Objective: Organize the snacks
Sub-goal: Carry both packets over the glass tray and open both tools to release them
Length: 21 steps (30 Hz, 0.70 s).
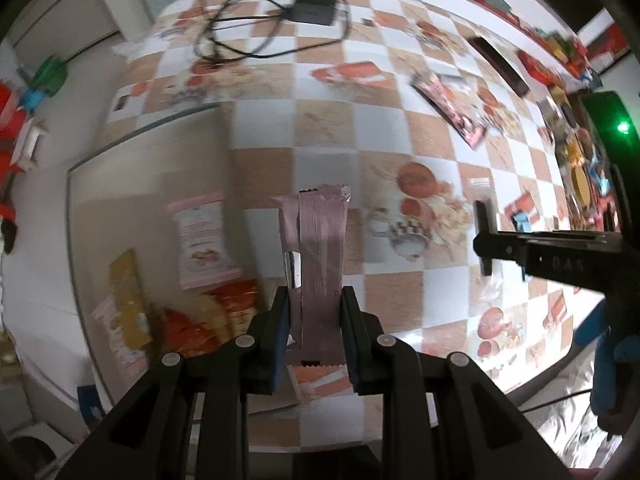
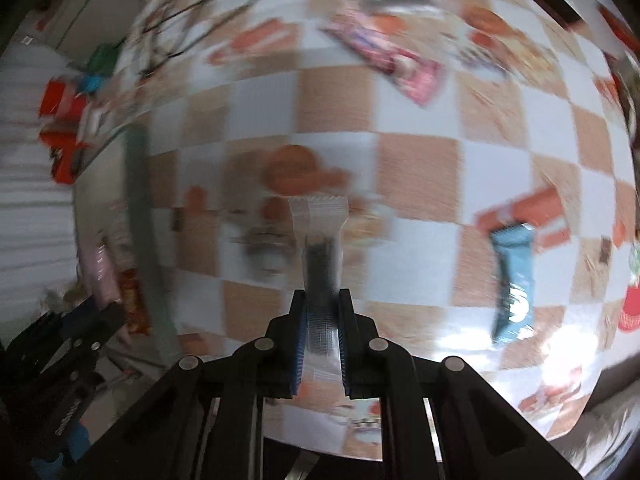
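The left gripper is clamped on a pink snack bar, its two pads pressing the wrapper's long sides near the lower half. The bar points straight out from the jaws, its crimped far end reaching forward past the fingertips, above the checkered tablecloth. Just to the left of the held bar sits a shallow beige tray on the table's left part; inside it lie a pale pink packet, a yellow packet and an orange packet, close together and partly overlapping. Farther out on the cloth lie a pink pictured packet to the right and a dark adapter with looped black cables at the far end.

The right gripper is closed on a clear-wrapped snack bar with a dark filling, held between the blue-edged pads and sticking forward beyond the tips, serrated end farthest out. This view is blurred. A blue snack bar lies on the tablecloth to the right of the held bar, apart from it, and a pink packet lies farther away. The left gripper shows at the lower left edge, beside the tray's rim.
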### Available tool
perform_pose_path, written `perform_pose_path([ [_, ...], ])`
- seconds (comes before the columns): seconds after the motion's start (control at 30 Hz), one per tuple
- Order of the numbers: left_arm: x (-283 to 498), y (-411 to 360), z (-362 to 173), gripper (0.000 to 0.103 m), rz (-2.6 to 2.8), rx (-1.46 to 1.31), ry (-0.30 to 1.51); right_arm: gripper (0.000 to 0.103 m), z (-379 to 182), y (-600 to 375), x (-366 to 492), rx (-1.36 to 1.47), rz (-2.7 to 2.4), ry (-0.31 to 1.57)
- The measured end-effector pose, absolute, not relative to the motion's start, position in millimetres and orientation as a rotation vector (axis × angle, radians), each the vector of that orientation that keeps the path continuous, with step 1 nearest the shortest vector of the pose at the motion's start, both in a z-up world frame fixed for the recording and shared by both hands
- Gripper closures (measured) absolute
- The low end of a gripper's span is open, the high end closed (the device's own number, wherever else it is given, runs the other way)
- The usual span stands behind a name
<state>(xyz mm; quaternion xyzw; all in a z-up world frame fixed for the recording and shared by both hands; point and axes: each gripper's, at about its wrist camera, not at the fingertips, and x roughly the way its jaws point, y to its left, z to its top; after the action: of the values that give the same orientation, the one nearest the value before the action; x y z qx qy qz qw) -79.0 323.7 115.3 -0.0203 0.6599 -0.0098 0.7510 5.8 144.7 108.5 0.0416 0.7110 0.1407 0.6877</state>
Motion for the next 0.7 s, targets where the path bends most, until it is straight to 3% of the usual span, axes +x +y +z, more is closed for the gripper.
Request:
perform_pose_path([
  [0.4,-98,405,112,0.077,0.141,-0.114,1.45,0.088,123,294,-8,-0.06,0.567,1.557],
  [0.7,-104,437,86,0.076,0.177,-0.131,1.505,0.088,100,370,-7,-0.116,0.643,1.599],
])
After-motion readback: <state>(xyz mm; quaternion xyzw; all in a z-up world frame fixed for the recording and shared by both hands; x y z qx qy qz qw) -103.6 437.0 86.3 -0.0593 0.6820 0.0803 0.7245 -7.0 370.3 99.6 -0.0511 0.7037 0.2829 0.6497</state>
